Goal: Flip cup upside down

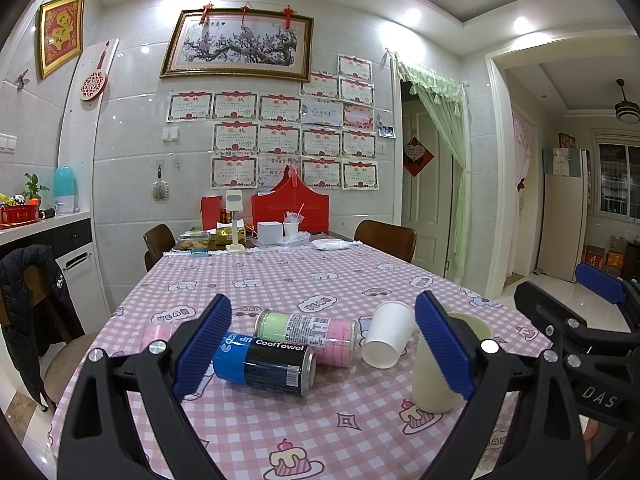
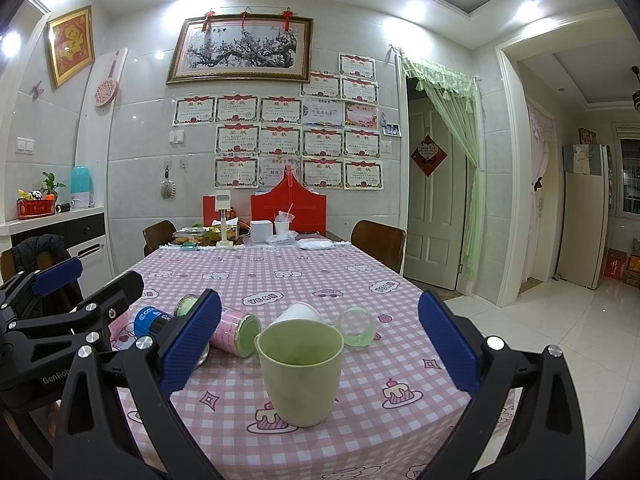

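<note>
A pale green plastic cup (image 2: 300, 372) stands upright, mouth up, on the pink checked tablecloth (image 2: 360, 432). My right gripper (image 2: 320, 356) is open, with the cup between its blue pads, not touching. In the left wrist view the same cup (image 1: 434, 376) is partly hidden behind the right-hand pad of my left gripper (image 1: 324, 348), which is open and empty above the lying cans. The right gripper (image 1: 592, 300) shows at the right edge of that view, the left gripper (image 2: 60, 292) at the left edge of the right wrist view.
A blue-black CoolTowel can (image 1: 264, 364) and a pink-green can (image 1: 308, 332) lie on their sides. A white paper cup (image 1: 388, 336) lies tipped. A small clear green cup (image 2: 356, 326) lies behind the green cup. Boxes and a red bag (image 1: 290, 204) stand at the far end; chairs flank the table.
</note>
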### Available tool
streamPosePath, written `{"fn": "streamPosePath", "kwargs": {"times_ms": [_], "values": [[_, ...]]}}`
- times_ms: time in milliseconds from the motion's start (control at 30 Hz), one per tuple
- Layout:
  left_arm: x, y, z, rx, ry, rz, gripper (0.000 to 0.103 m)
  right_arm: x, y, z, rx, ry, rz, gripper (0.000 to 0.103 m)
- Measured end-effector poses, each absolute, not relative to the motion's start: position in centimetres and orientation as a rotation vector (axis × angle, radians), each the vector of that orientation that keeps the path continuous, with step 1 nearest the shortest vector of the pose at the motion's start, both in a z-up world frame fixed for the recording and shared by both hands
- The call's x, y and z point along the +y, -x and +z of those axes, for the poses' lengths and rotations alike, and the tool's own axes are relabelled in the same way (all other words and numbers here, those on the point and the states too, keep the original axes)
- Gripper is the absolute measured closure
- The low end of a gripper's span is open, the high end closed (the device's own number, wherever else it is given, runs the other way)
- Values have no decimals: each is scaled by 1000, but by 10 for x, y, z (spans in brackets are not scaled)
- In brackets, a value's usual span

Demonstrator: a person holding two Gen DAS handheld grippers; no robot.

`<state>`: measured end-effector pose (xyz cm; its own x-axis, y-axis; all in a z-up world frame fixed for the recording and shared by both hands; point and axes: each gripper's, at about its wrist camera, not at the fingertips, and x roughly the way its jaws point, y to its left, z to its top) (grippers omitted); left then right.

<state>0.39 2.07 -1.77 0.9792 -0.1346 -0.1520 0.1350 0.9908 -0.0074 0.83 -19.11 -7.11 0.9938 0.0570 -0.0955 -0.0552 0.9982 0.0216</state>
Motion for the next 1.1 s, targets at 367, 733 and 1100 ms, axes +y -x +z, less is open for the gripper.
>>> {"fn": "streamPosePath", "kwargs": {"times_ms": [367,733,1100], "values": [[21,-4,-22,156,-11,-126,11,-191,-13,-74,104,-17,57,8],[23,-5,-25,158,-15,-124,11,-194,-17,-81,113,-15,57,8],[25,-6,-32,170,-25,-120,11,-198,-19,-85,124,-12,55,8]]}}
